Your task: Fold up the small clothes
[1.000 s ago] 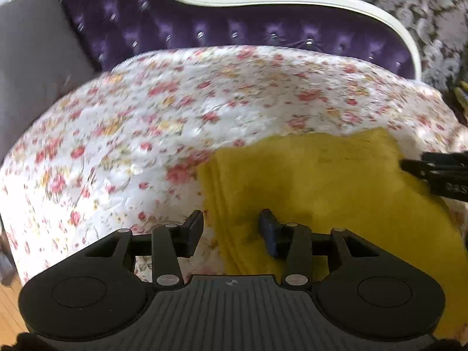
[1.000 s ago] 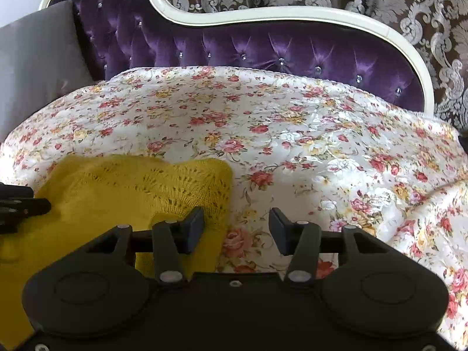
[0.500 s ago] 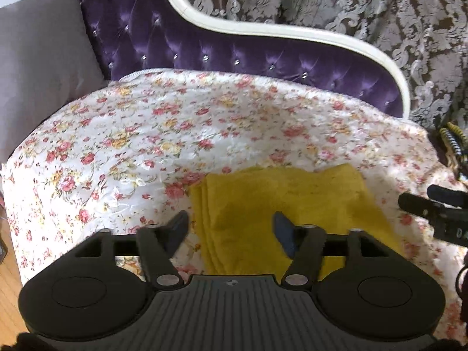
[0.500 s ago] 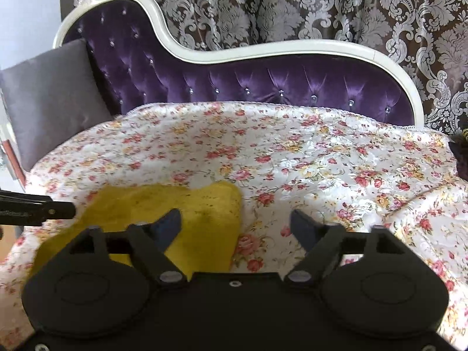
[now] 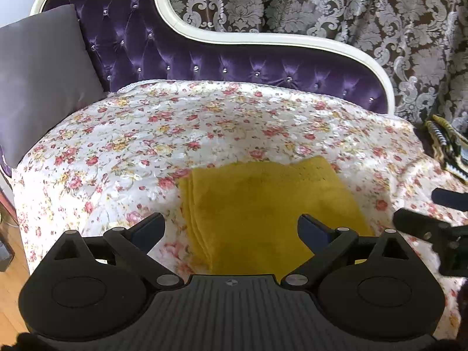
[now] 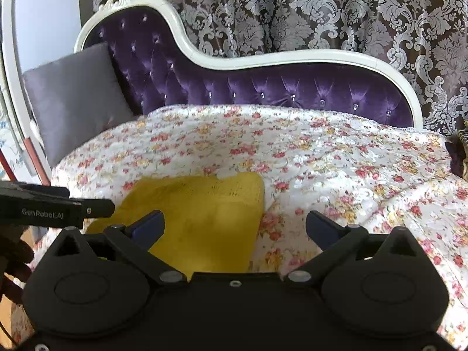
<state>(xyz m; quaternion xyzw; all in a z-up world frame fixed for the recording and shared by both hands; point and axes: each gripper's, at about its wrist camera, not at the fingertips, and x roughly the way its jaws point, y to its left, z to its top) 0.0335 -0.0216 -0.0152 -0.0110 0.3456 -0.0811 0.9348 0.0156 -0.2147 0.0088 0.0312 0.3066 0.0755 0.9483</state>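
Observation:
A mustard-yellow knitted garment (image 5: 263, 204) lies folded flat in a rectangle on the floral bedspread (image 5: 175, 134), near its front edge. The same garment (image 6: 204, 213) shows in the right wrist view, lower left of centre. My left gripper (image 5: 231, 228) hovers above its near edge, jaws opening wide with nothing pressed between the pads. My right gripper (image 6: 234, 226) hangs above the garment's right edge, jaws likewise opening and holding nothing. Each gripper's fingers appear at the side of the other's view: the right one (image 5: 424, 222), the left one (image 6: 58, 207).
The bedspread covers a purple tufted chaise with a white frame (image 6: 292, 58). A grey cushion (image 5: 41, 82) leans at the left end. A patterned curtain (image 6: 321, 8) hangs behind. A striped item (image 5: 444, 143) lies at the right edge. Wooden floor (image 5: 8, 292) shows lower left.
Both grippers have opened from nearly half shut to wide and pulled up and back from the yellow garment, which now looks smaller and stays flat on the bedspread.

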